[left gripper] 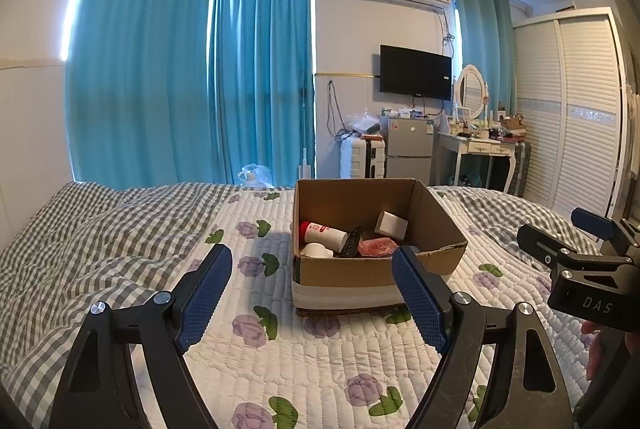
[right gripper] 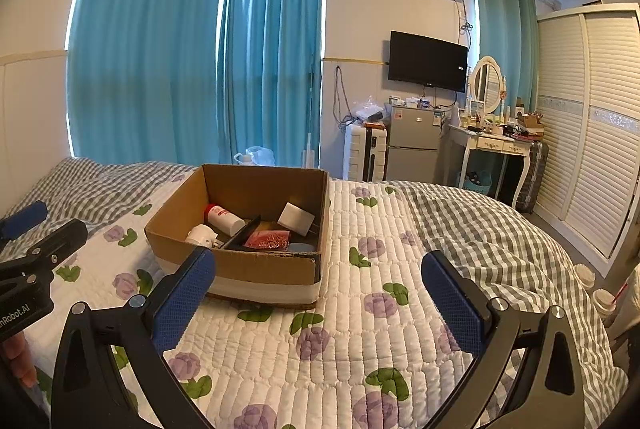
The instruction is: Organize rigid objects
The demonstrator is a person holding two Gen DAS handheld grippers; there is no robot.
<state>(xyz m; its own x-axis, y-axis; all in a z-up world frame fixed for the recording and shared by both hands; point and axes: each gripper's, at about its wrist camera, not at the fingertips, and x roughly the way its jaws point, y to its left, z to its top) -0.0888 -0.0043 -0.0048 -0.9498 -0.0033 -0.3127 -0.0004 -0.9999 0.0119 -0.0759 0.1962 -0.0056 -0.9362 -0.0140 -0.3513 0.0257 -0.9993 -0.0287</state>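
Observation:
An open cardboard box [left gripper: 376, 271] [right gripper: 264, 265] sits on the quilted floral bedspread. Inside lie a white bottle with a red cap [left gripper: 323, 231] [right gripper: 224, 218], a white plug-like item [left gripper: 317, 250] [right gripper: 202, 235], a white block [left gripper: 391, 223] [right gripper: 296, 218], a black object [left gripper: 351, 242] [right gripper: 243, 233] and a red packet [left gripper: 378, 247] [right gripper: 267, 239]. My left gripper [left gripper: 314, 293] is open and empty, just short of the box's near wall. My right gripper [right gripper: 320, 299] is open and empty, near the box's front right corner. Each gripper shows at the other view's edge.
A grey checked blanket [left gripper: 80, 229] [right gripper: 480, 225] lies over the bed's far side and edges. Beyond the bed stand turquoise curtains, a white suitcase [left gripper: 362, 157], a small fridge [left gripper: 410, 149], a dressing table [left gripper: 484, 145] and a louvred wardrobe [right gripper: 592, 133]. Paper cups [right gripper: 600, 299] stand beside the bed at right.

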